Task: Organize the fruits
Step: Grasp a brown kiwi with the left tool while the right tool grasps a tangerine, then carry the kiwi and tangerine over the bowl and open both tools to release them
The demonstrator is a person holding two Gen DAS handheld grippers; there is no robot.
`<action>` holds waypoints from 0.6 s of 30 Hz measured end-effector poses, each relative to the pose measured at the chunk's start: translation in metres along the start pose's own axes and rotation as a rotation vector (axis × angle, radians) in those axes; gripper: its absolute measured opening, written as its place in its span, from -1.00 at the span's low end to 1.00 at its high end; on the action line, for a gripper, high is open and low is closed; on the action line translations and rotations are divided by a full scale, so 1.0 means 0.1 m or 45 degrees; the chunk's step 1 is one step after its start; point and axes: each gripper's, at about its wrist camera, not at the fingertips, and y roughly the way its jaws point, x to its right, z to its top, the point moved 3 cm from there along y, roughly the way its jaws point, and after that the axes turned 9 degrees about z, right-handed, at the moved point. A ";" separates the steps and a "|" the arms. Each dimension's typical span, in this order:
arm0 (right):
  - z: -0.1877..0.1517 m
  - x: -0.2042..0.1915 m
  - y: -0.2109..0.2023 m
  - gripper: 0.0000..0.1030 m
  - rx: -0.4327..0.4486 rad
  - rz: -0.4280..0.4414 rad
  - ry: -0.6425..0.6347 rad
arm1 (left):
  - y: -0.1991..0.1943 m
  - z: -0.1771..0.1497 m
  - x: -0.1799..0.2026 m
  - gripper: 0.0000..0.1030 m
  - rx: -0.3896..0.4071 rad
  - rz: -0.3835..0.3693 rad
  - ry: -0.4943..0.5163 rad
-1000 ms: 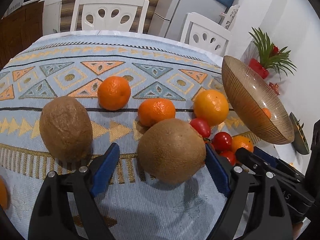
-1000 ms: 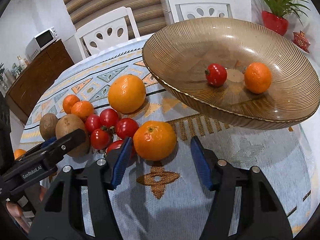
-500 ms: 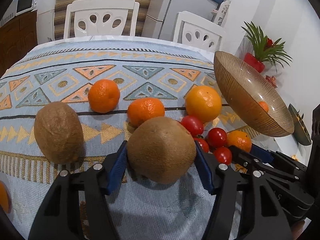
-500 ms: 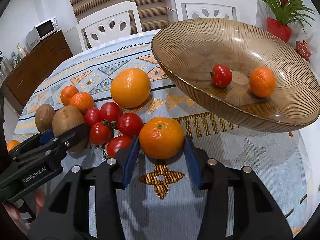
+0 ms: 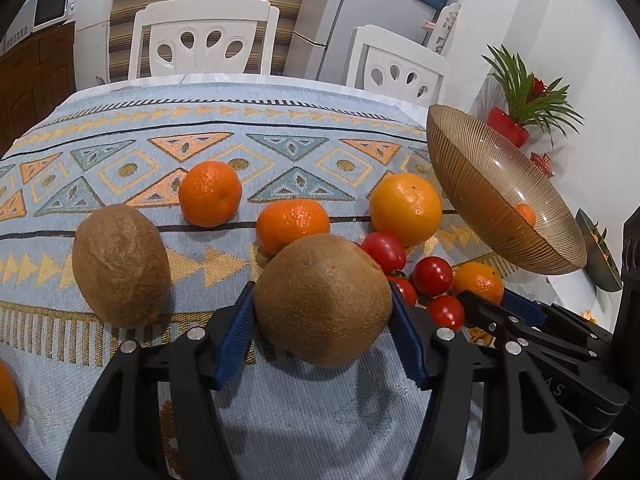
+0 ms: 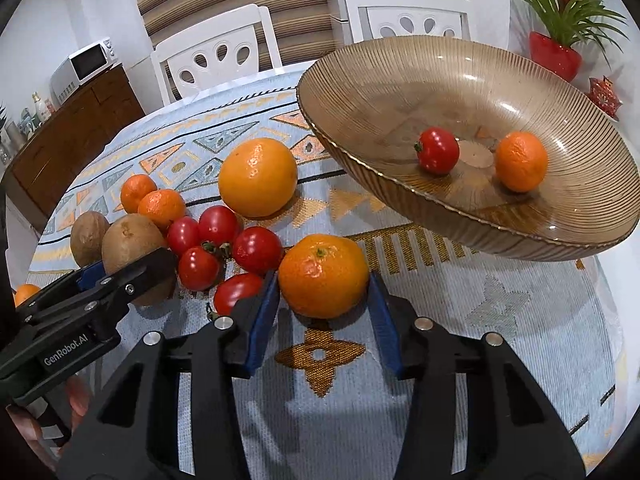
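My left gripper (image 5: 322, 312) is shut on a brown kiwi (image 5: 323, 300), its blue pads pressed to both sides. A second kiwi (image 5: 120, 266) lies to its left on the patterned cloth. My right gripper (image 6: 324, 300) is shut on a mandarin (image 6: 323, 275) just in front of the amber glass bowl (image 6: 560, 216). Inside the bowl sit a cherry tomato (image 6: 438, 150) and a small mandarin (image 6: 521, 161). Several cherry tomatoes (image 6: 224, 248), a large orange (image 6: 258, 177) and two mandarins (image 6: 154, 198) lie between the two grippers.
The table carries a blue and orange patterned cloth (image 5: 280, 152). White chairs (image 5: 208, 44) stand at the far edge. A red pot with a green plant (image 6: 554, 54) stands behind the bowl. A wooden sideboard (image 6: 72, 128) with a microwave is far left. An orange (image 5: 8, 394) lies at the left edge.
Both grippers have shut: the left pads came in onto the kiwi, the right pads onto the mandarin. Neither hand has shifted much.
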 end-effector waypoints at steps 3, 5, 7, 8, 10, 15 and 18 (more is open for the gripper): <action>0.01 0.01 0.00 -0.10 0.002 -0.005 -0.001 | 0.00 0.00 0.00 0.19 -0.001 -0.001 -0.002; 0.01 0.01 -0.01 -0.10 0.005 -0.007 -0.002 | 0.00 0.00 -0.01 0.19 0.002 -0.002 -0.004; 0.00 0.00 -0.01 -0.10 0.007 -0.008 -0.003 | -0.01 0.00 -0.02 0.19 0.004 -0.004 -0.007; 0.00 0.00 -0.01 -0.10 0.008 -0.009 -0.004 | -0.01 0.01 -0.02 0.19 0.006 -0.005 -0.007; 0.00 0.00 -0.02 -0.10 0.011 -0.009 -0.005 | -0.03 0.01 -0.01 0.19 0.019 -0.007 -0.004; 0.00 -0.01 -0.07 -0.10 0.031 -0.007 -0.009 | -0.13 0.01 0.03 0.19 0.075 0.016 0.022; -0.03 -0.01 -0.14 -0.11 0.036 0.010 -0.009 | -0.20 0.02 0.06 0.19 0.096 0.032 0.038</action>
